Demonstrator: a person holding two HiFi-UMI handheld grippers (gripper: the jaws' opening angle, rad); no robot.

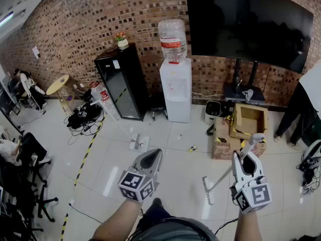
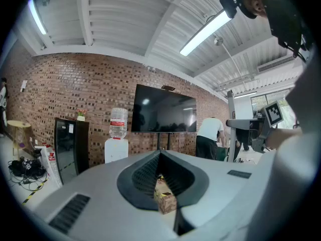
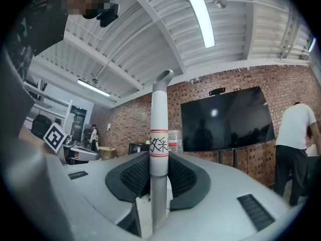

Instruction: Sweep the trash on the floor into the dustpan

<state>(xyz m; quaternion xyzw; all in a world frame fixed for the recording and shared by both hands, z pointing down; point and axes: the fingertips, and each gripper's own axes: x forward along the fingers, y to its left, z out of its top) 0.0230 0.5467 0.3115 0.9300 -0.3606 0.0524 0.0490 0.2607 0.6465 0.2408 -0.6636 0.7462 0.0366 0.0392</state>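
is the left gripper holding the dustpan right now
No, the dustpan stands on the floor ahead, apart from the left gripper, whose fingers are shut on nothing.

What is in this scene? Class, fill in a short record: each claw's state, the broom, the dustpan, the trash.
left claw: shut, holding nothing
right claw: shut on the broom handle
broom head: down on the floor, ahead of the person
dustpan: on the floor, long handle raised, touched by neither claw
trash: small piece on the floor between the dustpan and the cardboard boxes, not yet swept in
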